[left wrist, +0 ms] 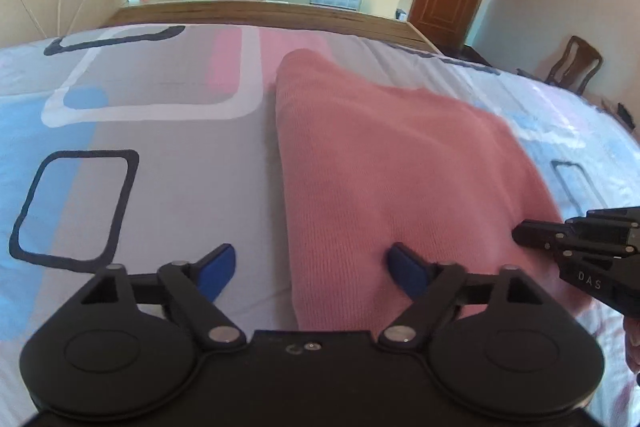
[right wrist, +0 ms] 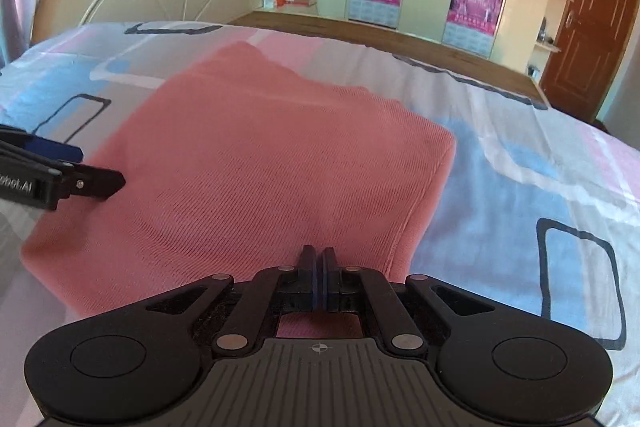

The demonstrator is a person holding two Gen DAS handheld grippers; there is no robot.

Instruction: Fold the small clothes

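My right hand-held gripper [right wrist: 319, 259] pinched the pink knitted garment's [right wrist: 256, 155] 6 o'clock edge; my left hand-held gripper [left wrist: 310, 267] gaped, needing a matching, level grip.

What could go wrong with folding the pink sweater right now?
1. The right tongs look shut at the near edge of the pink knitted garment, but whether fabric is caught is unclear; it may slip on lifting.
2. The left tongs are open, holding nothing, straddling the garment's left edge; lifting one-sided could skew the fold.
3. The patterned bedsheet lies right underneath, so closing low might pinch it too.
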